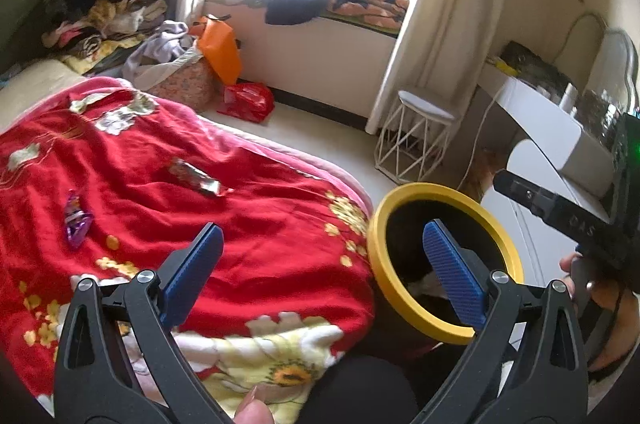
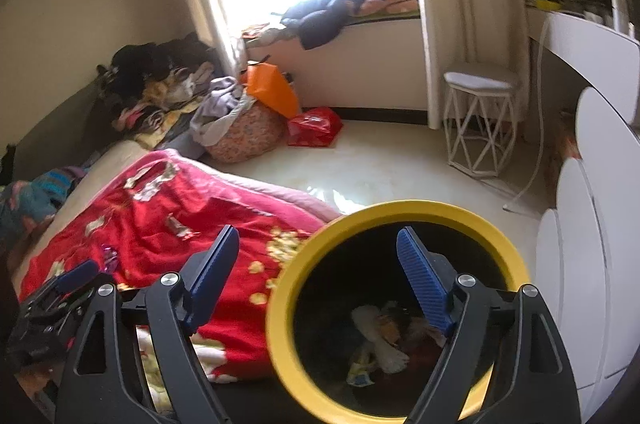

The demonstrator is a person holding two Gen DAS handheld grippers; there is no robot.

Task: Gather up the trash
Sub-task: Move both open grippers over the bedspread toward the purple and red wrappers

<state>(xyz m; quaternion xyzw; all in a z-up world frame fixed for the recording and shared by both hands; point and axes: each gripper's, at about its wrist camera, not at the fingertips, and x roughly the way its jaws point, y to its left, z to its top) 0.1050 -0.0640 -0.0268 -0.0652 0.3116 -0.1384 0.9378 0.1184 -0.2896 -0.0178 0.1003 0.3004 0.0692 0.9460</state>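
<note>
A silver snack wrapper [image 1: 195, 177] and a purple candy wrapper [image 1: 76, 220] lie on the red flowered blanket [image 1: 256, 224]. A black bin with a yellow rim [image 1: 378, 264] stands beside the bed on the right, with several crumpled wrappers [image 2: 380, 340] in its bottom. My left gripper [image 1: 322, 244] is open and empty above the blanket's edge, one finger over the bin. My right gripper [image 2: 320, 248] is open and empty over the bin's left rim [image 2: 280, 300]. Both wrappers also show small in the right wrist view: silver [image 2: 178, 226], purple [image 2: 109, 259].
A white wire stool [image 1: 416, 140] and a white desk [image 1: 552, 136] stand to the right. Clothes piles [image 1: 104, 12], an orange bag [image 1: 220, 48], a red bag [image 1: 246, 100] and a cloth basket [image 1: 180, 80] sit beyond the bed. The window seat [image 1: 332, 44] holds more clothes.
</note>
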